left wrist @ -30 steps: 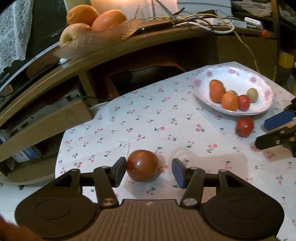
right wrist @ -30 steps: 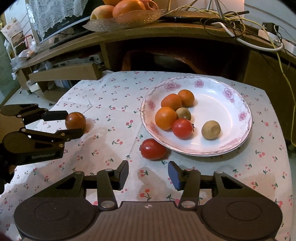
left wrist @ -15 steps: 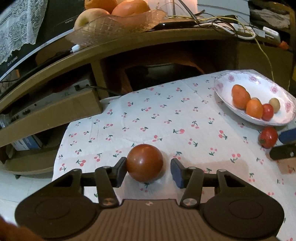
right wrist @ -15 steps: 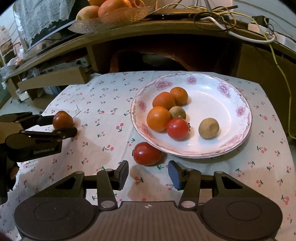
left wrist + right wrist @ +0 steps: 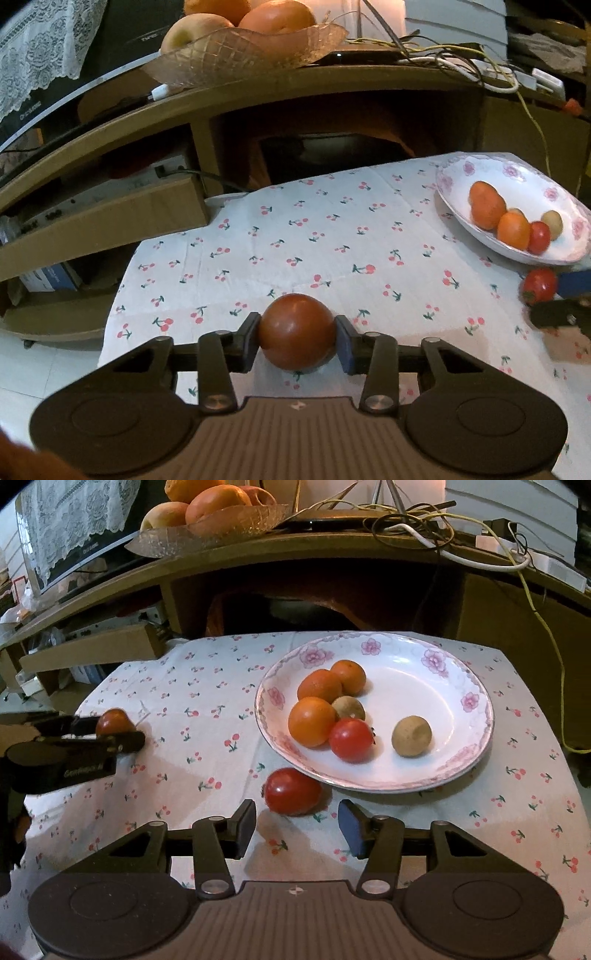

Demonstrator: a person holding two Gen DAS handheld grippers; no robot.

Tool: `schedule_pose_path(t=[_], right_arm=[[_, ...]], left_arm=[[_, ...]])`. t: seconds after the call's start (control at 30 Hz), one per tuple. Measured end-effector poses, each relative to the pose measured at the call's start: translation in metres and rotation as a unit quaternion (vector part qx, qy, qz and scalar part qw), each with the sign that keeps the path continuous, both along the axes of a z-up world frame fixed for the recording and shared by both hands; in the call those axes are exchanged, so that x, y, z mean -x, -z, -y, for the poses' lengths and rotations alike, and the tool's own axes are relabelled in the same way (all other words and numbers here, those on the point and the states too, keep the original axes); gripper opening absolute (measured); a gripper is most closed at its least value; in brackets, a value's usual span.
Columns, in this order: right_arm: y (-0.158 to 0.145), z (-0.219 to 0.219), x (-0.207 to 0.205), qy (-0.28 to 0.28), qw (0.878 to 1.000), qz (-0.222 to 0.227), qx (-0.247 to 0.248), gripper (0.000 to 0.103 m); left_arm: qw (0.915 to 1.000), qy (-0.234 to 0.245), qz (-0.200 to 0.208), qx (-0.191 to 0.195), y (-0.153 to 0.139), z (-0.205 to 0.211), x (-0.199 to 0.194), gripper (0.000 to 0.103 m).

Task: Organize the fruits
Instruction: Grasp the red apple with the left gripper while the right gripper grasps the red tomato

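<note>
My left claw (image 5: 297,341) is clenched on the dark red round tomato (image 5: 296,331), both pads pressing its sides, low over the counter's cherry-print white cloth (image 5: 332,236). My right claw (image 5: 297,821) is spread wide, released, with the bright red tomato (image 5: 293,791) lying on the cloth just ahead of its fingertips, touching the rim of the floral white plate (image 5: 469,701) holding oranges and other small fruit.
</note>
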State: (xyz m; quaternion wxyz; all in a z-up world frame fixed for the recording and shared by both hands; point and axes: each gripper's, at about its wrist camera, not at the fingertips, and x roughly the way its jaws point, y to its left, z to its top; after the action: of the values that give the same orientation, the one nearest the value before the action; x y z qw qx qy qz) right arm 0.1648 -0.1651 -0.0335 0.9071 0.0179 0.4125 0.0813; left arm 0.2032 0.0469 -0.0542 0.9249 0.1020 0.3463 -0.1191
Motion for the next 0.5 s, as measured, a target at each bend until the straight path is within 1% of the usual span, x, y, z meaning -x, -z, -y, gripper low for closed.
schedule_pose_path(t=[0.13,0.23,0.37,0.5], right_arm=[[0.004,-0.006,-0.003,0.005,1.0,0.014,0.012,0.052],[0.003,-0.01,-0.003,-0.004,0.999,0.02,0.03,0.039],[0.001,-0.009,0.0,-0.013,0.999,0.013,0.034,0.037],[-0.005,-0.002,0.017,-0.011,0.999,-0.004,0.033,0.037]], left_arm=[[0.9999,0.01,-0.003,0.002,-0.001,-0.002,0.006,0.046],[0.9997,0.018,-0.012,0.014,-0.002,-0.002,0.011,0.046],[0.9983,0.049,-0.025,0.019,-0.004,0.007,0.022,0.046],[0.9953,0.085,-0.038,0.026,-0.007,0.021,0.038,0.046]])
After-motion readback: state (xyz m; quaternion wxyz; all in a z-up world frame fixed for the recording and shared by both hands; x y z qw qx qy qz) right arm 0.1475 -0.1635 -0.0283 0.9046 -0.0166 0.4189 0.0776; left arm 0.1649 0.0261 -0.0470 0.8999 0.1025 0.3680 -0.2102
